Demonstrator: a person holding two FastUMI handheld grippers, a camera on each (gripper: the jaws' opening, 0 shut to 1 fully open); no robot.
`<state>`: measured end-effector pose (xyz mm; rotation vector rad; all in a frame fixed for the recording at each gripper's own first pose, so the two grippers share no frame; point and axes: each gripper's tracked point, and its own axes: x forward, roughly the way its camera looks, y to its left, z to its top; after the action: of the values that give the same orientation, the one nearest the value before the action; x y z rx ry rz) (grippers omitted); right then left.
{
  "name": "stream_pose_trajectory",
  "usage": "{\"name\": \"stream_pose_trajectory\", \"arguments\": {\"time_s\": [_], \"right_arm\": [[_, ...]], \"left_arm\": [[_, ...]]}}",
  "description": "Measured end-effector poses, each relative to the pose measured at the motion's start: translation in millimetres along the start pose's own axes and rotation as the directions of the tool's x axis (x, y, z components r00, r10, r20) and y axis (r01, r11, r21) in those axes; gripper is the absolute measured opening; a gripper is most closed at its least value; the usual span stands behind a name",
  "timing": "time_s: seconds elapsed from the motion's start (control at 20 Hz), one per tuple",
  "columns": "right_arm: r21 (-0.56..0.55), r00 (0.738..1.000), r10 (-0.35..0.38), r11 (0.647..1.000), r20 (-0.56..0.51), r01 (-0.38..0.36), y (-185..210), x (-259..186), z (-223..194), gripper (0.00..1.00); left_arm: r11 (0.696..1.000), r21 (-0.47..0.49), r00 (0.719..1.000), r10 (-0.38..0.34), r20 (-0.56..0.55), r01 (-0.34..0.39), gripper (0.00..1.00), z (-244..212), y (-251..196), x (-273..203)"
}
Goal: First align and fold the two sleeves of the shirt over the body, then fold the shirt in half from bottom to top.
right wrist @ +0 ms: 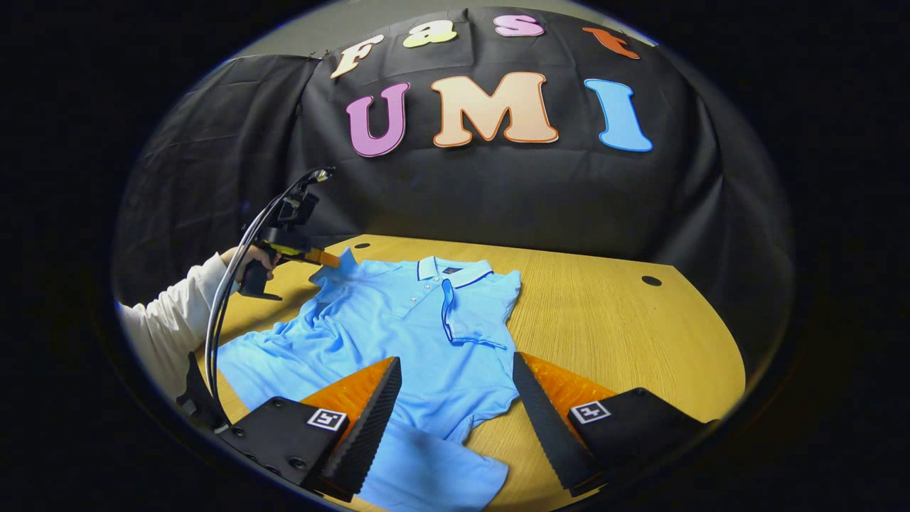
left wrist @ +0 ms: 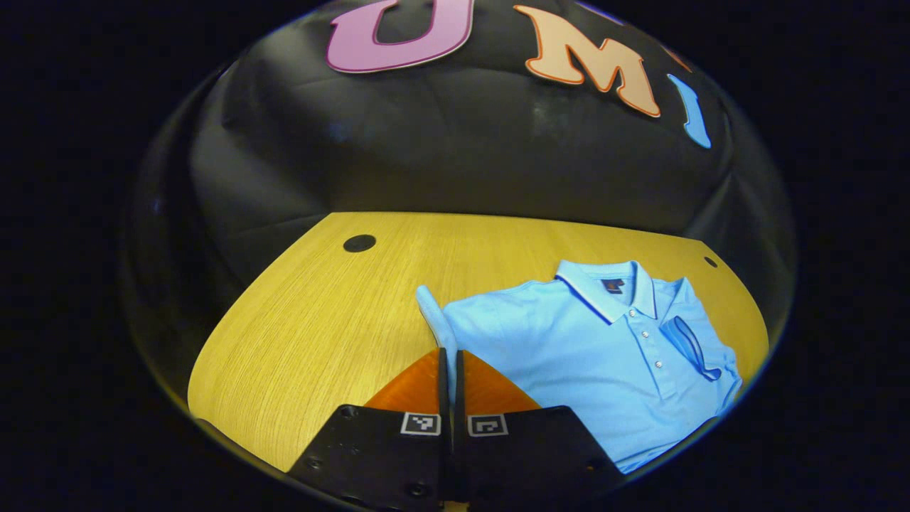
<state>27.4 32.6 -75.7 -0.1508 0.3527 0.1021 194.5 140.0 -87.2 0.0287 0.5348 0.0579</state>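
A light blue polo shirt [left wrist: 590, 348] lies face up on the wooden table [left wrist: 313, 327], collar toward the wall. My left gripper [left wrist: 450, 353] is shut on the shirt's left sleeve [left wrist: 431, 307], whose cloth runs up out of the closed jaws. In the right gripper view that gripper [right wrist: 328, 257] pinches the sleeve at the shirt's far left shoulder, held by a hand in a white sleeve [right wrist: 174, 313]. The other sleeve [right wrist: 473, 316] lies folded over the chest of the shirt [right wrist: 384, 320]. My right gripper [right wrist: 456, 359] hangs open above the shirt's lower right part, nothing between its fingers.
Black cloth walls close in the table [right wrist: 625, 341] at the back and sides. Round cable holes [left wrist: 359, 243] [right wrist: 651, 280] sit near the table's far corners. Cables [right wrist: 227, 299] loop from the left gripper down past the person's arm. Bare wood lies right of the shirt.
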Motion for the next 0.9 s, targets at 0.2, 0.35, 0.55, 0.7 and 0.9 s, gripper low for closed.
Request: {"name": "stream_pose_trajectory", "arguments": {"time_s": [0.2, 0.35, 0.55, 0.7, 0.9], "right_arm": [[-0.002, 1.0, -0.018, 1.0, -0.022, 0.018, -5.4, 3.0, -7.9, 0.98], [0.01, 0.999, -0.034, 0.999, -0.038, 0.034, -13.7, 6.1, -13.7, 0.98], [0.026, 0.998, -0.038, 0.999, -0.042, 0.039, -16.9, 5.8, -14.9, 0.98], [0.021, 0.998, -0.039, 0.999, -0.044, 0.04, -17.0, 5.8, -16.7, 0.98], [0.02, 0.998, -0.031, 0.999, -0.06, 0.032, -14.9, 8.2, -22.0, 0.98]], "left_arm": [[0.994, 0.013, 0.994, -0.105, -0.015, 0.106, 0.0, 9.6, -58.2, 7.5], [0.986, 0.009, 0.985, -0.165, -0.055, 0.165, 0.0, 1.1, -92.6, 18.5], [0.983, -0.011, 0.98, -0.184, -0.08, 0.184, 0.0, -7.4, -107.9, 30.8], [0.977, -0.043, 0.972, -0.213, -0.095, 0.21, 0.05, -14.9, -114.0, 34.1], [0.974, -0.069, 0.971, -0.222, -0.091, 0.216, 0.49, -16.7, -112.0, 24.7]]}}
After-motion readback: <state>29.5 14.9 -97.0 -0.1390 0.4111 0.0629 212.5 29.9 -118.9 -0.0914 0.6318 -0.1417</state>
